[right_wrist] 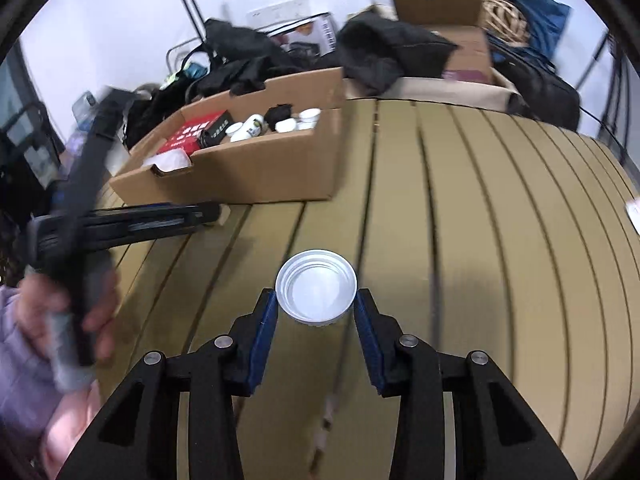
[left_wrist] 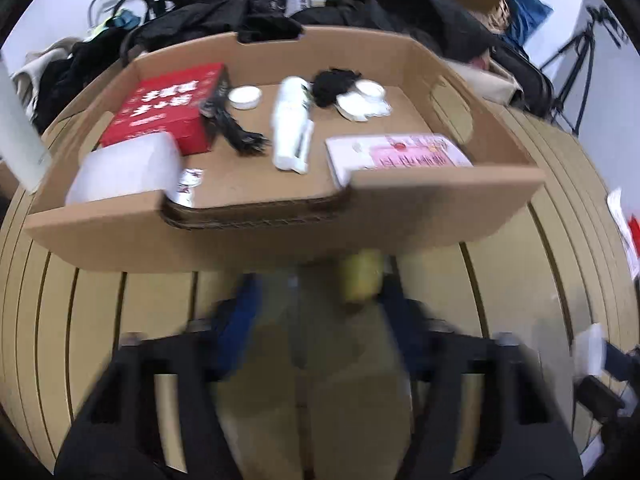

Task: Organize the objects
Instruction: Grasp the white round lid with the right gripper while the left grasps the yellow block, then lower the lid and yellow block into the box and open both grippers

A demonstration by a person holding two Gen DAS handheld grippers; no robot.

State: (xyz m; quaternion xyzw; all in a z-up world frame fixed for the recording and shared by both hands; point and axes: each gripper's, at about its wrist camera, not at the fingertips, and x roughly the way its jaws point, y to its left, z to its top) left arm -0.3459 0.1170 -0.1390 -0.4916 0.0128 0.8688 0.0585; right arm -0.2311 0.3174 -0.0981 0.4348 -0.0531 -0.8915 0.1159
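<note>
In the right wrist view, a white round cap lies open side up on the slatted tan table. My right gripper has its blue pads against both sides of the cap, shut on it. The left wrist view is blurred. There my left gripper hangs low over the table, just in front of the cardboard tray. A smeared yellowish object shows between its fingers, but I cannot make out any grip. From the right wrist view, the left gripper is held by a hand and its tips are at the tray's near wall.
The tray holds a red box, a white bottle, a pink-and-white box, white lids, a black cord and a white container. Dark bags and clothes, more boxes and a tripod crowd the far side.
</note>
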